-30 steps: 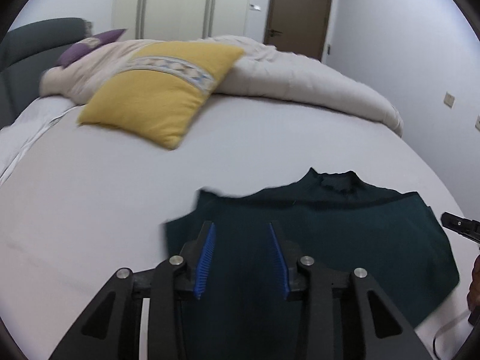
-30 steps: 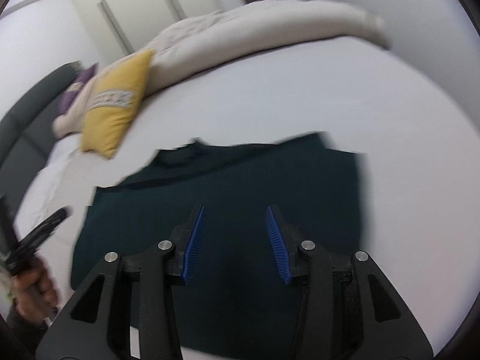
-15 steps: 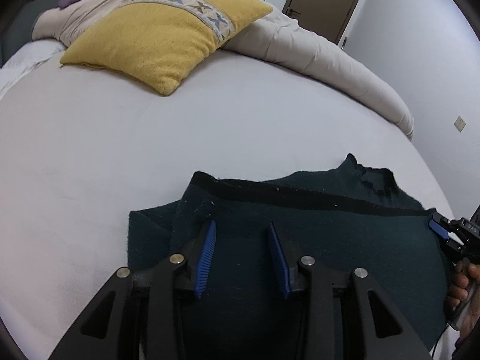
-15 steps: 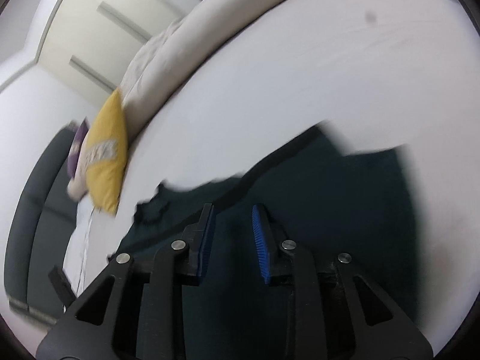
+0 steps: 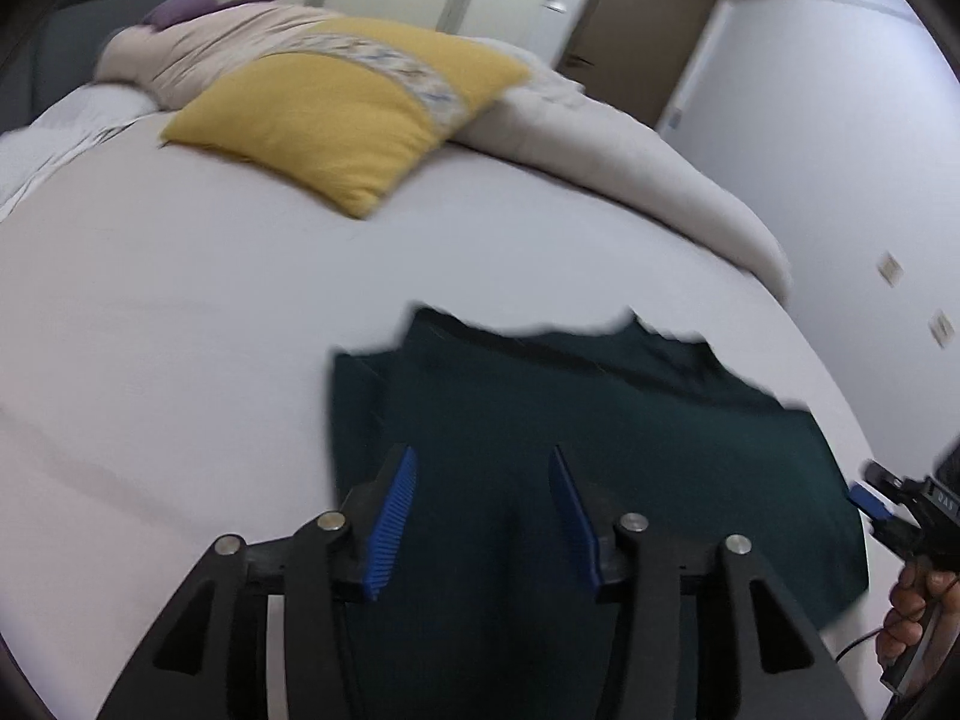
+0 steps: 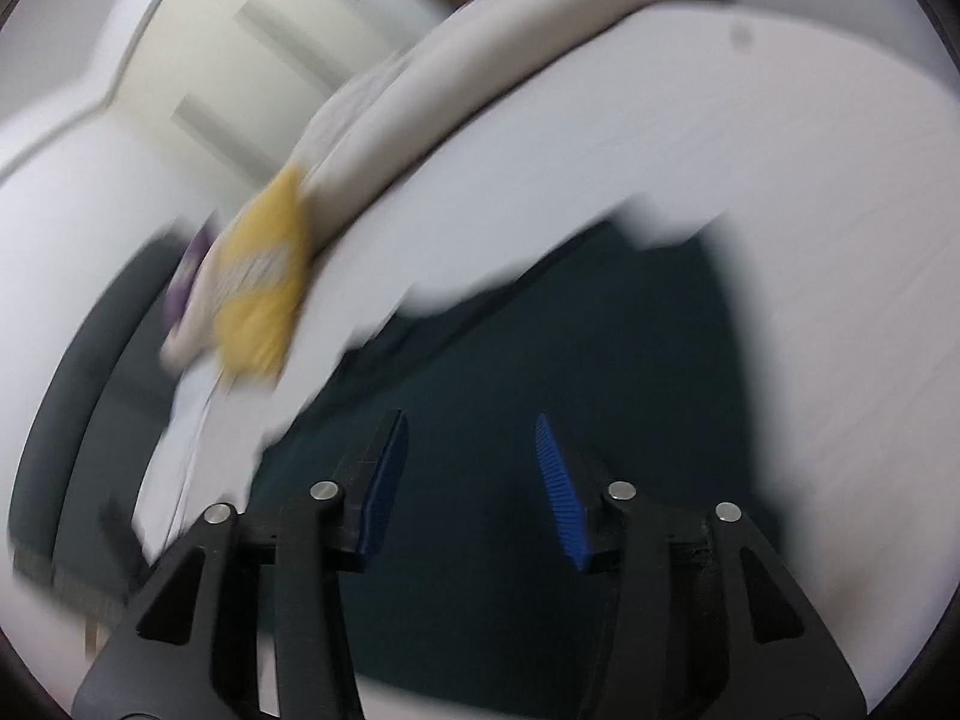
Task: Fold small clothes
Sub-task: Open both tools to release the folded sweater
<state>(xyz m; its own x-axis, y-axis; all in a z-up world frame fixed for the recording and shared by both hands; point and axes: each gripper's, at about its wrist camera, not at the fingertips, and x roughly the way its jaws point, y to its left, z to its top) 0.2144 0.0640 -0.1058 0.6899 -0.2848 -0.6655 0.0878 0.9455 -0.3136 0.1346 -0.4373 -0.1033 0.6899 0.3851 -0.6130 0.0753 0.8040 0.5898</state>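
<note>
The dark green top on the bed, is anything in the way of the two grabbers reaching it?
Nothing visible is. The dark green top lies bare on the bed, and the left gripper and right gripper hang open right over it. The yellow pillow is far off.

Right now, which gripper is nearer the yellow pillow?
Left. The left gripper hangs open over the dark green garment's pillow-side part, facing the yellow pillow. The right gripper sits open at the garment's opposite edge, farther off.

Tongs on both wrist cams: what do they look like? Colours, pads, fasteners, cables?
Left tongs and right tongs: black angular linkage arms with triangular cutouts, silver round pivot screws, blue ribbed pads. A thin dark cable trails below the bare right hand.
</note>
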